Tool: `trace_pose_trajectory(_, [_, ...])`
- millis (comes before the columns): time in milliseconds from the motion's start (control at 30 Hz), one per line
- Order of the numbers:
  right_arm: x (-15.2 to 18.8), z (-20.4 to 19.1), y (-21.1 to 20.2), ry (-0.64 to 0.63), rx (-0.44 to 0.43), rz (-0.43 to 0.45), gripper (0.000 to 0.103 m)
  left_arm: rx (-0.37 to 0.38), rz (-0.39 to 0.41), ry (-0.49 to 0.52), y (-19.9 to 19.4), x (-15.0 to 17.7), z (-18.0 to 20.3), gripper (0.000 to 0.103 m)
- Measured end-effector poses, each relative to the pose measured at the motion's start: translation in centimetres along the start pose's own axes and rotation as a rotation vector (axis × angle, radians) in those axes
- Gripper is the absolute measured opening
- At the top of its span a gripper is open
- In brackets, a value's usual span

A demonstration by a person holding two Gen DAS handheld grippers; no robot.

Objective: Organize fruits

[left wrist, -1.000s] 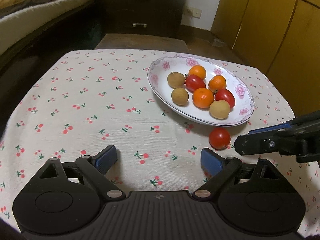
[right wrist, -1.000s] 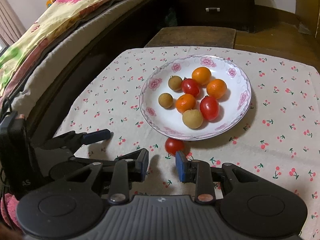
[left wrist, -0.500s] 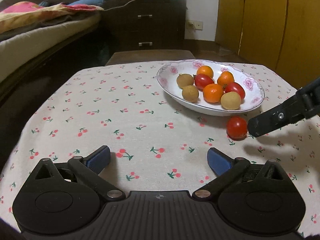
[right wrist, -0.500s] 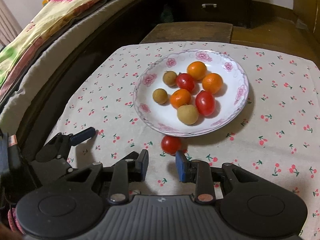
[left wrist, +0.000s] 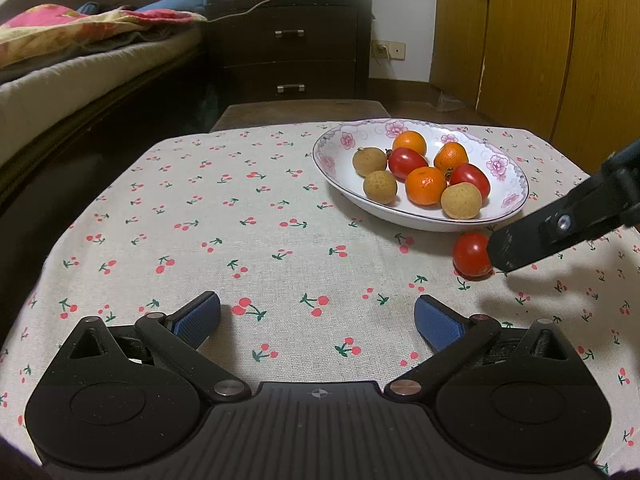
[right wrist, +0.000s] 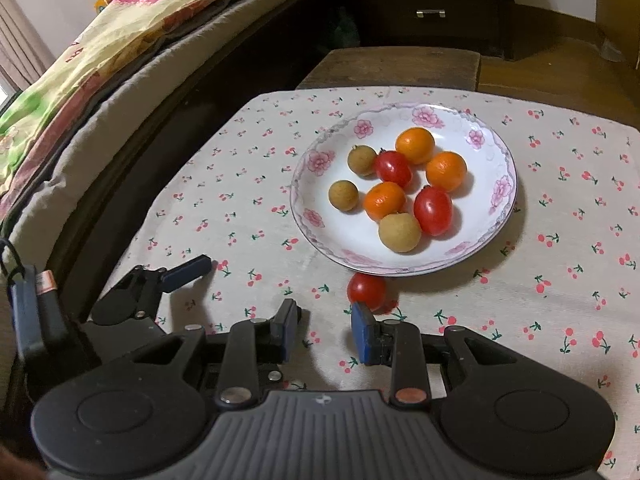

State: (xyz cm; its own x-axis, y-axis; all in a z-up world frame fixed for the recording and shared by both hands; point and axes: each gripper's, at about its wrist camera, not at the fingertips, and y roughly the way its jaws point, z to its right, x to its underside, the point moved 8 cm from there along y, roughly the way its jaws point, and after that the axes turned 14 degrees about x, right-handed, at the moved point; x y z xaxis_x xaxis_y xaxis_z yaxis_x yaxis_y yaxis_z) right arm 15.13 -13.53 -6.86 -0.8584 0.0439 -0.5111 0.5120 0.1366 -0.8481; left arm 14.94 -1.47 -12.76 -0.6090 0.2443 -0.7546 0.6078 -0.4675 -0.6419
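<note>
A white flowered plate (left wrist: 508,196) (right wrist: 340,248) holds several oranges, red tomatoes and brown longans. One loose red tomato (left wrist: 471,254) (right wrist: 366,290) lies on the cloth just in front of the plate. My right gripper (right wrist: 325,330) is open, low over the cloth, with its right fingertip (right wrist: 362,320) just before the tomato. One of its fingers (left wrist: 552,232) shows in the left wrist view beside the tomato. My left gripper (left wrist: 316,318) is open and empty, low over the cloth to the left; it also shows in the right wrist view (right wrist: 168,280).
A cherry-print cloth (left wrist: 240,220) covers the small table. A bed (right wrist: 100,80) runs along the left. A dark drawer chest (left wrist: 288,48) and a low wooden stool (left wrist: 300,114) stand behind, wooden cupboards (left wrist: 540,60) at the right.
Both grippers have come lower and closer to the cloth. My right gripper has moved forward so its fingertip now reaches the loose tomato. The fruit has not moved.
</note>
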Motion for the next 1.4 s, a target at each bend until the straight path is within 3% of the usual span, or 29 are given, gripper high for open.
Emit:
trace_pose_trajectory(367, [-0.3, 0.1, -0.6, 0.001, 0.005, 0.017, 0.032, 0.0, 0.0, 0.0, 0.0, 0.0, 0.0, 0.103])
trace_pose_trajectory(1400, [0.9, 1.6, 1.5, 0.022, 0.008, -0.046, 0.038, 0.0, 0.0, 0.0, -0.1, 0.1, 0.0, 0.103])
